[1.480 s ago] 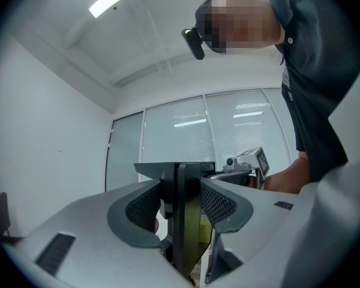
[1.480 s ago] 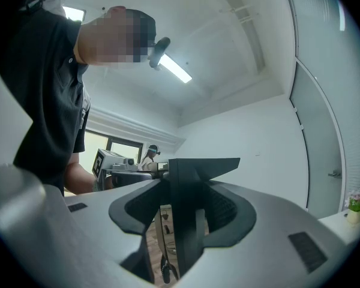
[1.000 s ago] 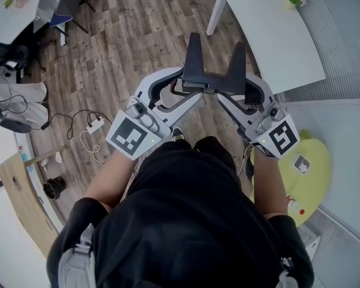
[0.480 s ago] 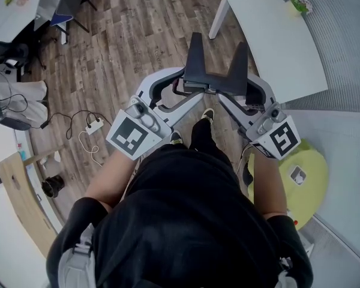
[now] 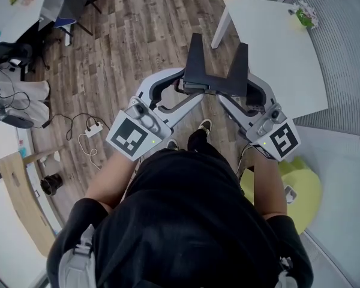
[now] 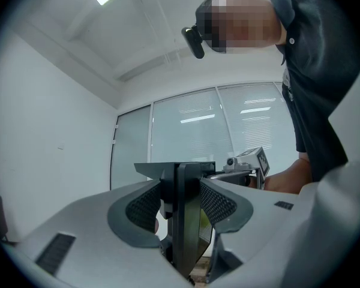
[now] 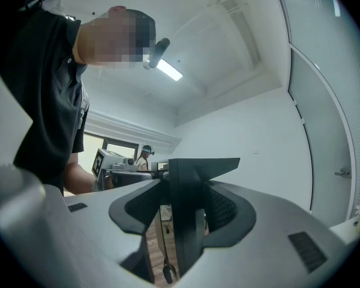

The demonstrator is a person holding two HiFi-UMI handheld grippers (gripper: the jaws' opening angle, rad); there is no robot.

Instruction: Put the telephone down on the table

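The telephone (image 5: 215,72) is a dark, angular piece with two upright wings, held in the air over the wooden floor in the head view. My left gripper (image 5: 185,89) is shut on its left end and my right gripper (image 5: 243,98) on its right end. In the left gripper view the padded fingers (image 6: 145,207) clamp a dark flat part of the telephone (image 6: 183,221). The right gripper view likewise has the telephone (image 7: 186,227) pinched between both pads. The white table (image 5: 276,47) stands ahead and to the right, apart from the telephone.
A small green item (image 5: 306,17) sits at the table's far corner. A yellow-green round seat (image 5: 300,191) is on the right near my body. A power strip with cable (image 5: 91,128) lies on the floor at left, and a chair (image 5: 69,5) stands far left.
The person has stepped forward: the white table has drifted right and closer in the head view, and the yellow-green seat has slid lower. Both grippers keep the same hold on the telephone.
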